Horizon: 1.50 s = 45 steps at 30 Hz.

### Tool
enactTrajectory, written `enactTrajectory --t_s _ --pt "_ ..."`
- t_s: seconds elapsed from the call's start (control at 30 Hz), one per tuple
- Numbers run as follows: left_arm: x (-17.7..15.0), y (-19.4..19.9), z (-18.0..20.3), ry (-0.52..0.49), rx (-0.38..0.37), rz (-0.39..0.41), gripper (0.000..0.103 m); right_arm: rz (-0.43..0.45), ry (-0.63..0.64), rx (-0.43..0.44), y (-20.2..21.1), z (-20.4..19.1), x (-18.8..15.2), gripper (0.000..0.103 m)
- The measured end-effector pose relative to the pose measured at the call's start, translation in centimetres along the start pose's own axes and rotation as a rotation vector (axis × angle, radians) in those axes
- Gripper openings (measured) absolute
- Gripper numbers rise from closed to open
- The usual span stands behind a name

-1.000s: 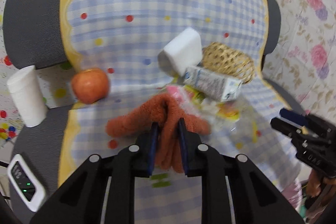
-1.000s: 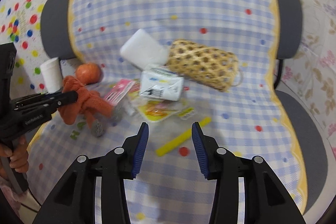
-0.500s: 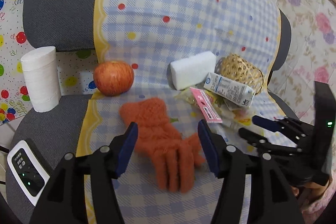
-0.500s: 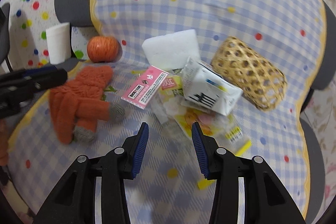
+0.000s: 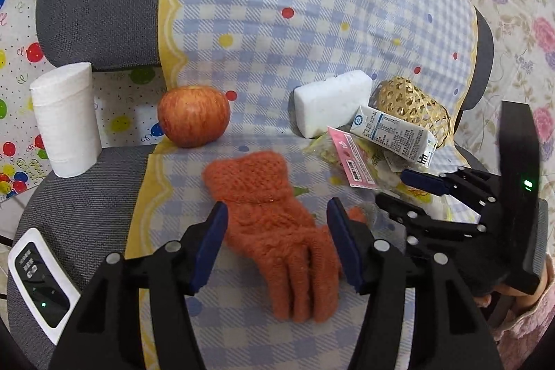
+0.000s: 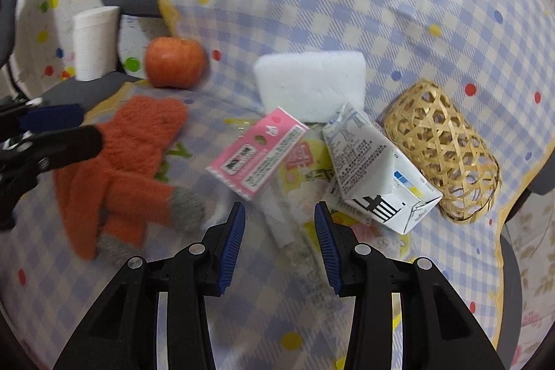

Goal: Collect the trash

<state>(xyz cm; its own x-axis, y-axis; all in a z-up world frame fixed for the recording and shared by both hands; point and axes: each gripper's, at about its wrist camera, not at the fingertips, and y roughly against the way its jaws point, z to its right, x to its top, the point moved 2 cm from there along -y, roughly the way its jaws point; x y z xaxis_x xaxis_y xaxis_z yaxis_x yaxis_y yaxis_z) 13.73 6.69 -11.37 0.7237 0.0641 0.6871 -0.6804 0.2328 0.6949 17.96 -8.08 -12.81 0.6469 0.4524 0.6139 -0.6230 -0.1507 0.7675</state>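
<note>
A heap of trash lies on the checked cloth: a pink packet (image 6: 256,155), a crumpled milk carton (image 6: 374,169), a yellow wrapper (image 6: 305,162) and a clear plastic strip (image 6: 277,221). My right gripper (image 6: 280,212) hovers open just over the near edge of this heap, its pads touching nothing. The same gripper (image 5: 393,188) shows at the right of the left wrist view. An orange knitted glove (image 5: 274,207) lies flat on the cloth. My left gripper (image 5: 276,214) stands open above it, both pads clear of the wool. A woven basket (image 6: 440,148) lies on its side behind the carton.
An apple (image 5: 193,115) and a white foam block (image 5: 329,103) rest against the chair back. A white paper roll (image 5: 66,120) stands on the grey seat at left, and a white device (image 5: 38,280) lies near the seat's front-left edge. A floral wall is at right.
The left gripper has opened and let go of the orange glove, which now lies flat. The right gripper has rolled and come down closer to the trash heap.
</note>
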Motion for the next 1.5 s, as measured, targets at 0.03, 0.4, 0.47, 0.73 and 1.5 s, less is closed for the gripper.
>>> enactTrajectory --t_s 0.03,0.4,0.47,0.73,1.5 --pt "0.0 0.2 -0.1 0.000 0.002 0.003 0.058 0.000 0.011 -0.010 0.3 0.0 -0.2 0.042" --pt "0.0 -0.9 -0.4 0.014 0.017 -0.015 0.058 0.010 0.015 -0.072 -1.8 0.0 0.3 0.035" --pt "0.0 -0.8 -0.5 0.016 0.019 -0.015 0.058 0.034 -0.009 -0.049 -1.4 0.2 0.7 0.018" --pt "-0.1 0.1 -0.6 0.017 0.028 -0.008 0.058 0.183 -0.259 0.089 4.1 5.0 1.1 0.000" --pt "-0.6 -1.9 0.5 0.083 0.046 -0.068 0.034 0.293 -0.564 -0.066 13.8 11.2 -7.7 0.000"
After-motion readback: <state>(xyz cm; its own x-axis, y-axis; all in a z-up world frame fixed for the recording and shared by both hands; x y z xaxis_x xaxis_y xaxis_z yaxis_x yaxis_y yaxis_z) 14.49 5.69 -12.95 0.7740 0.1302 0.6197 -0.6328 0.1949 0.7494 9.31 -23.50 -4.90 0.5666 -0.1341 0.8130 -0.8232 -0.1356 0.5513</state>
